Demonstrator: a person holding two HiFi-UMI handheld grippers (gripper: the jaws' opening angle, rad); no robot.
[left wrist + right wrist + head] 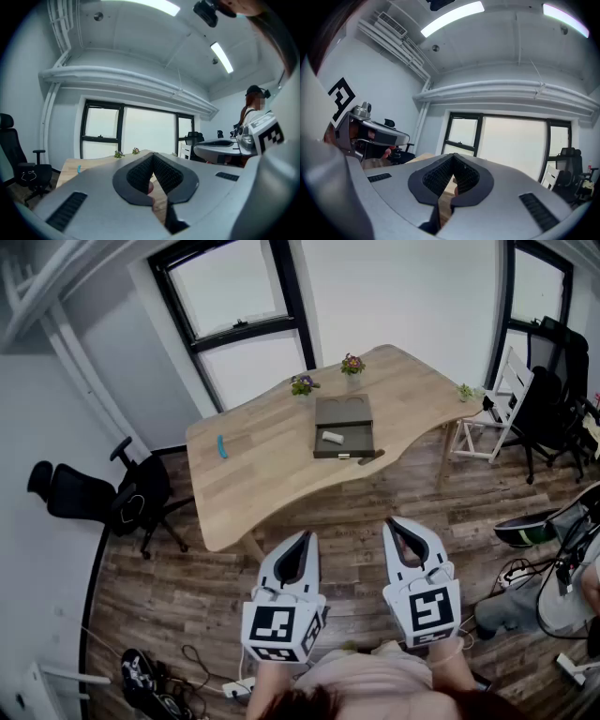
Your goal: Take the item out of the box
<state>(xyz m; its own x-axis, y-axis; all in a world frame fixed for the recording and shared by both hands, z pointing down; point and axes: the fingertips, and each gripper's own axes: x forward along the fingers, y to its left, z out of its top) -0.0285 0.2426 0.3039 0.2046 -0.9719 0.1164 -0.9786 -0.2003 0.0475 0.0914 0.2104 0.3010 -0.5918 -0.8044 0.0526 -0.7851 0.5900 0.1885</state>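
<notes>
Item [332, 437], small, white and oblong, lies in the open dark box [342, 407] on the wooden bench [253, 474]. Gripping it end to end or snagging the box wall could drag the box along. Its long axis runs left-right in the head view. Left gripper [300, 542] and right gripper [397, 526] hang well short of the bench, fingers together, empty.

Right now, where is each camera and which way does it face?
Head view: on the head, looking down at table, box, left claw and right claw, both shut.
Left gripper view: on left claw, facing the windows; right claw at right.
Right gripper view: on right claw, facing the windows; left claw at left.
Gripper views share table and windows.
</notes>
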